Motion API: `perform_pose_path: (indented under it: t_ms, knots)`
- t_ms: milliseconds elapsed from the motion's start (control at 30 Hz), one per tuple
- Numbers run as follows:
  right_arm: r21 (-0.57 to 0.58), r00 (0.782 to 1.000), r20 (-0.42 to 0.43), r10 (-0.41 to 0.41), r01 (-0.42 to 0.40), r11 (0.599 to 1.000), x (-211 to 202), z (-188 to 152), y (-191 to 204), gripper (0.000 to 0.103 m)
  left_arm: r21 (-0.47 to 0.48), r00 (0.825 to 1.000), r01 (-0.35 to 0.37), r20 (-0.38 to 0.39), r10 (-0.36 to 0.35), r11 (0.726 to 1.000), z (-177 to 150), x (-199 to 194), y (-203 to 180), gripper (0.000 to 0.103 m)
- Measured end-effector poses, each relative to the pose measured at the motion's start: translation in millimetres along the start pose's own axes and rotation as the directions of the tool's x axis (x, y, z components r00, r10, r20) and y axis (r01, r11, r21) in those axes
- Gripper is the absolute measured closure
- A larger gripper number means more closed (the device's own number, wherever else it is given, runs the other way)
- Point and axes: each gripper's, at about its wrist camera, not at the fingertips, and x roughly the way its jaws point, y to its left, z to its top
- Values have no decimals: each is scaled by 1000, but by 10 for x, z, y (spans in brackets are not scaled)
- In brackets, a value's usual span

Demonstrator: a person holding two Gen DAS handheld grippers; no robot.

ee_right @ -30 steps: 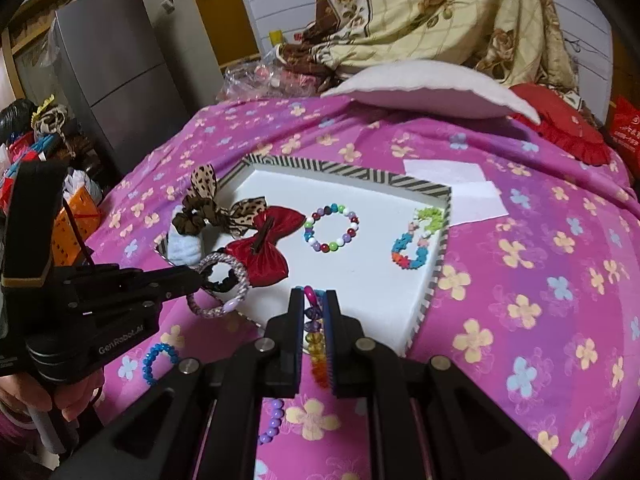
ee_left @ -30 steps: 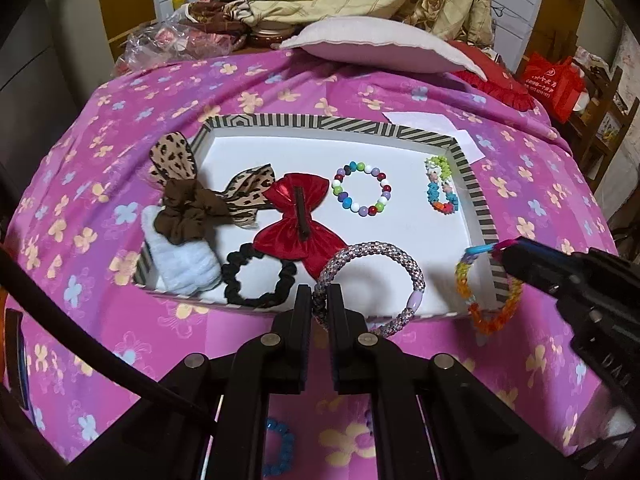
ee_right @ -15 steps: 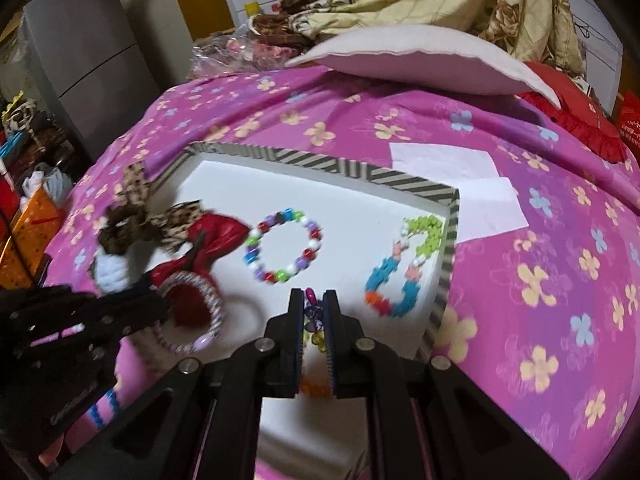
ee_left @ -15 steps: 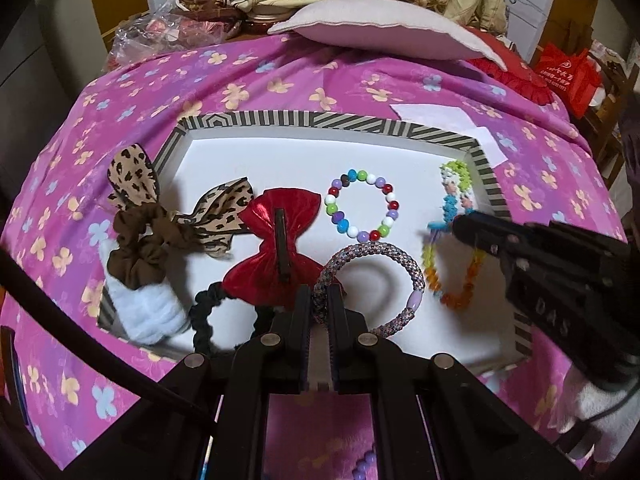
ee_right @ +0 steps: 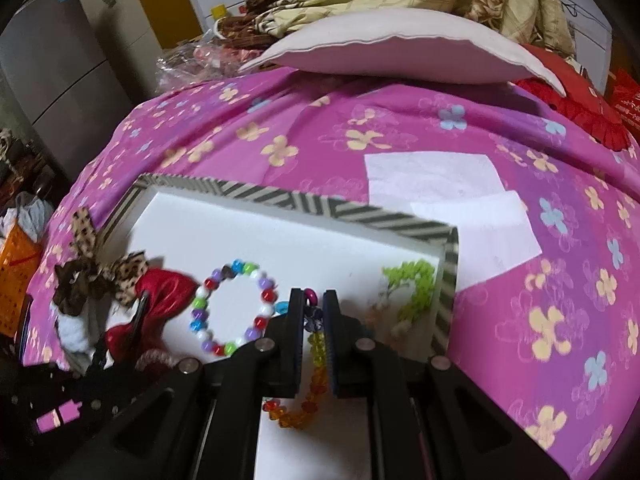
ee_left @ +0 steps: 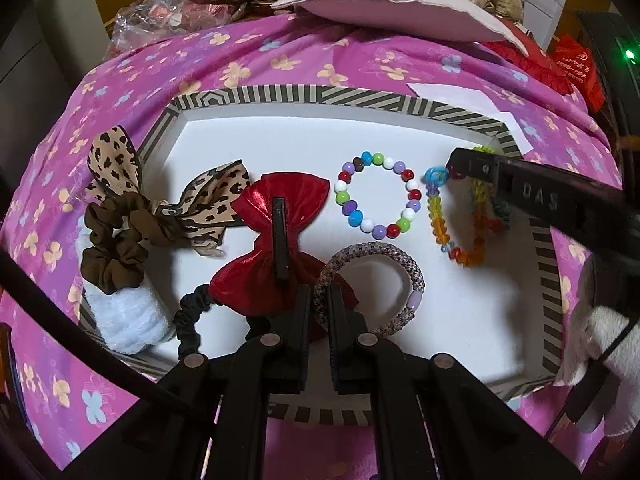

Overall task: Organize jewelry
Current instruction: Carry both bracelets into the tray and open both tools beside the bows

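Both jaws pinch tight, the left gripper (ee_left: 319, 312) on a rope band (ee_left: 402, 264) and the right gripper (ee_right: 312, 320) on a rainbow bracelet (ee_left: 436, 216), over the tray (ee_left: 546, 264) (bows and beads already inside), not yet let go.

Glossy red satin bow (ee_left: 276, 248); matt cloth bedspread (ee_left: 280, 52).

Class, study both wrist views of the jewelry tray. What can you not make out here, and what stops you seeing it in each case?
- Green and orange bracelet: right wrist view, smeared by motion blur; in the left wrist view the right hand-held gripper covers most of it.
- Black scrunchie: left wrist view, partly under the red bow and the left hand-held gripper.
- Speckled hair tie: right wrist view, mostly hidden behind the left hand-held gripper's body.
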Motion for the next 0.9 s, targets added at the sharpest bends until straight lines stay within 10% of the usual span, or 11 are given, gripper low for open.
perform_pose_path:
  t_ms: [467,900]
  knots:
    - [18,999,52,1,-2,1000,-474,-296,-72,60,-30,1000,25,-1,-25,999,-72,13,-13,68]
    - [38,996,74,-40,37,999,-856,-674,-10,49,-18,999,7,46,-6,1000,-195,-249,-5,65]
